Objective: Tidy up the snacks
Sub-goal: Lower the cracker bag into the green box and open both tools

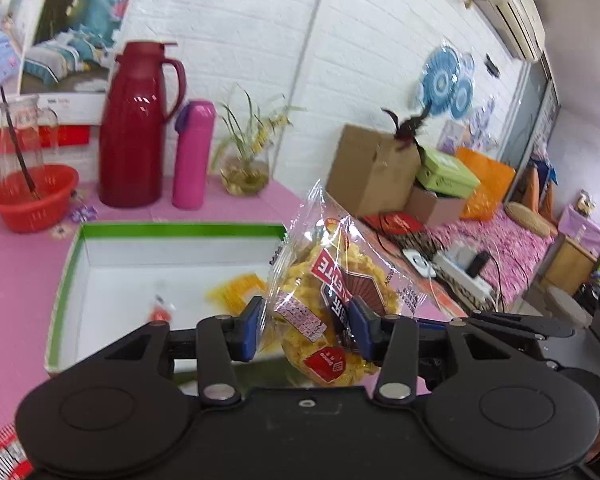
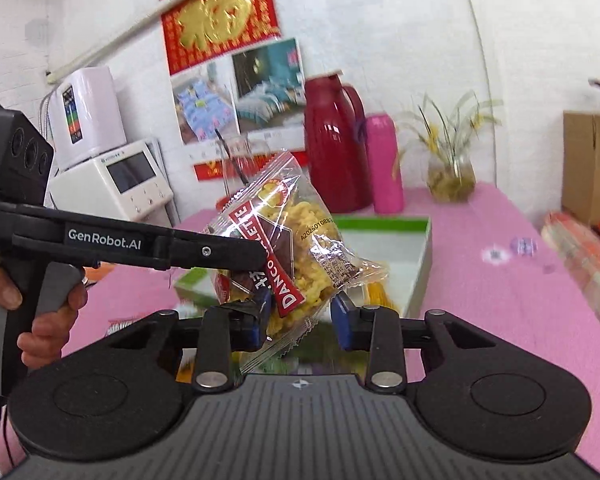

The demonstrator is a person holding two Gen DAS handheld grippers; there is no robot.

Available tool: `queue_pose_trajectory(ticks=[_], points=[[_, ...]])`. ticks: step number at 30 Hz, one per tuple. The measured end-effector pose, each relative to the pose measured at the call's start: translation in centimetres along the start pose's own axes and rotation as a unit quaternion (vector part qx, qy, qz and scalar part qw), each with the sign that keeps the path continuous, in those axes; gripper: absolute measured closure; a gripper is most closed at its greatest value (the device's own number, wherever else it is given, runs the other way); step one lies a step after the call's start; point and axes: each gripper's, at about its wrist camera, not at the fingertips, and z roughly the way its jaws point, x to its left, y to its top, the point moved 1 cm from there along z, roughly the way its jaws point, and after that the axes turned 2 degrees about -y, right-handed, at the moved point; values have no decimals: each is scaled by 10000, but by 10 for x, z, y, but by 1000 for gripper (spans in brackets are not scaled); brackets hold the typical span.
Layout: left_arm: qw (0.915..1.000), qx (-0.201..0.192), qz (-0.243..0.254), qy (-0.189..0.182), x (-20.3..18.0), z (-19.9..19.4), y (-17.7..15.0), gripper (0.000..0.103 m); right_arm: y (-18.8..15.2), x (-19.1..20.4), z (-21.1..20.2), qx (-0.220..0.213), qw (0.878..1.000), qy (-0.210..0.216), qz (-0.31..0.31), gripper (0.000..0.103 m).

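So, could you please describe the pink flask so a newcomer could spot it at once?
At the back of the pink table, by the white wall, stands a dark-red jug. The flask stands just right of it, beside the plant vase: slim, bright pink, far narrower than the jug.

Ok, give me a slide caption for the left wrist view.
Left gripper holds a snack packet above an open box on the pink table.

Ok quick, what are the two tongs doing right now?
Left tongs: closed, holding the packet up.
Right tongs: closed on the packet too, it seems.
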Motion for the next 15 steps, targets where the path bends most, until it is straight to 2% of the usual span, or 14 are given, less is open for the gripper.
queue_pose_trajectory(ticks=[4, 15], points=[[9998, -84, -130, 154, 21, 9, 13, 83, 16, 2, 26, -118, 9998, 36, -156, 45], [9962, 252, -783, 273, 84, 60, 9, 82, 13, -9, 96, 403, 9992, 51, -20, 45]])
